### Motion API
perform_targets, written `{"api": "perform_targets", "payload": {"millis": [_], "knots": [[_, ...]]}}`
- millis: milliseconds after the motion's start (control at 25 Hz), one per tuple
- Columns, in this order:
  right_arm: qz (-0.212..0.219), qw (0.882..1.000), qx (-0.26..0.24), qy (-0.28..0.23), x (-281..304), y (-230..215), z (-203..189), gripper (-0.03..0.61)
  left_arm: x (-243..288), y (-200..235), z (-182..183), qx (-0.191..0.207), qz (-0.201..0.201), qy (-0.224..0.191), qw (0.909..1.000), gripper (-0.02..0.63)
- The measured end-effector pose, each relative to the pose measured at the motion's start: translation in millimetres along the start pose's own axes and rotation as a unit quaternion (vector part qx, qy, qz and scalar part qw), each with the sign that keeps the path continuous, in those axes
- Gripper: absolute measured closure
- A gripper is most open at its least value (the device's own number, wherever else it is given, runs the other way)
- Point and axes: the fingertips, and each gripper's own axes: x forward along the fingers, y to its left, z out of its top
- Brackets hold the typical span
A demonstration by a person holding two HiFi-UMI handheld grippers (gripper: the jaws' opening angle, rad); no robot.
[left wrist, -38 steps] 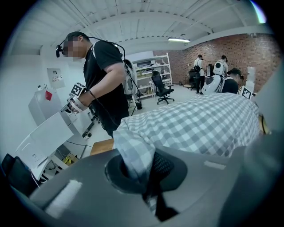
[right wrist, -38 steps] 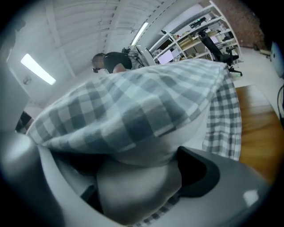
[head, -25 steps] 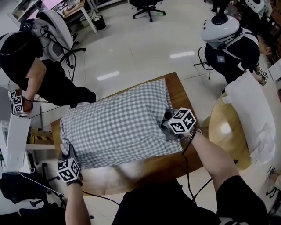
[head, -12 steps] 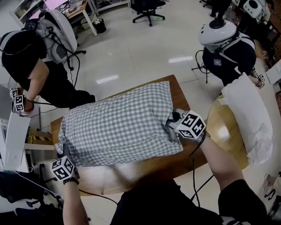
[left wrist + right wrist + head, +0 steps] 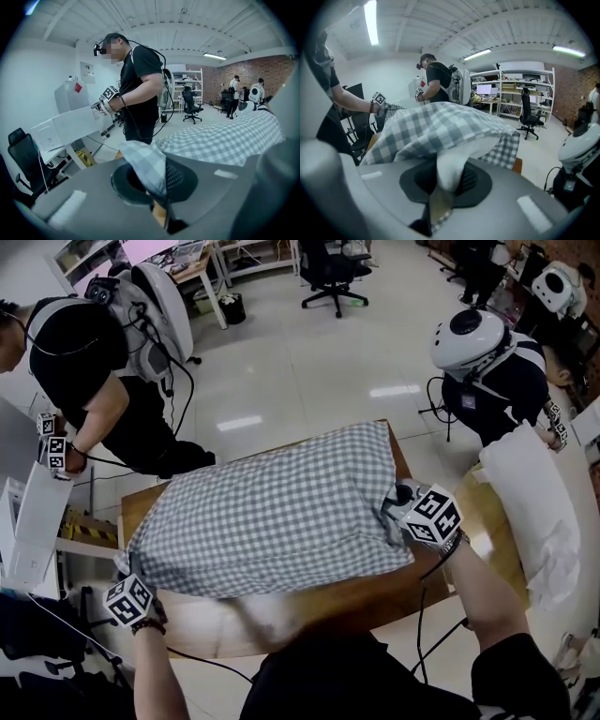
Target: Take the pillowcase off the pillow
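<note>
My head camera looks steeply down from high above the checked pillowcase and takes in its whole length. The camera on my left gripper sits hard against the pillowcase's near left corner. It faces away from me past the left end, with the cloth running off to its right. The camera on my right gripper sits just as close at the right end, the white pillow at its lens, facing leftward over the pillowcase. All three views share the checked cloth and the person in black beyond its left end.

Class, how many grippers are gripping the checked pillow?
2. The left gripper pinches the pillowcase at its near-left corner; the right gripper grips the white pillow at the right end.
</note>
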Motion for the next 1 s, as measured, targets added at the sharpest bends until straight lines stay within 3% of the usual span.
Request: {"api": "perform_targets", "payload": {"millis": [400,600,760,1000], "knots": [[-0.031,0.999,-0.014,0.004,-13.6,44.4,36.6,0.539,-32.5,88.4,-15.5,-0.081,0.015,-0.022,0.9964,0.607],[-0.045,0.999,-0.009,-0.006,-38.5,19.1,7.7,0.543,-47.1,69.1,-34.8,-0.088,0.034,-0.035,0.9949,0.607],[-0.060,0.998,0.001,-0.009,-72.0,8.0,11.5,0.545,-60.8,56.7,-34.4,-0.085,0.041,-0.034,0.9950,0.607],[-0.079,0.996,0.031,-0.036,-116.9,-35.3,-11.8,0.545,-57.2,6.3,-59.5,-0.071,0.049,-0.037,0.9956,0.607]]}}
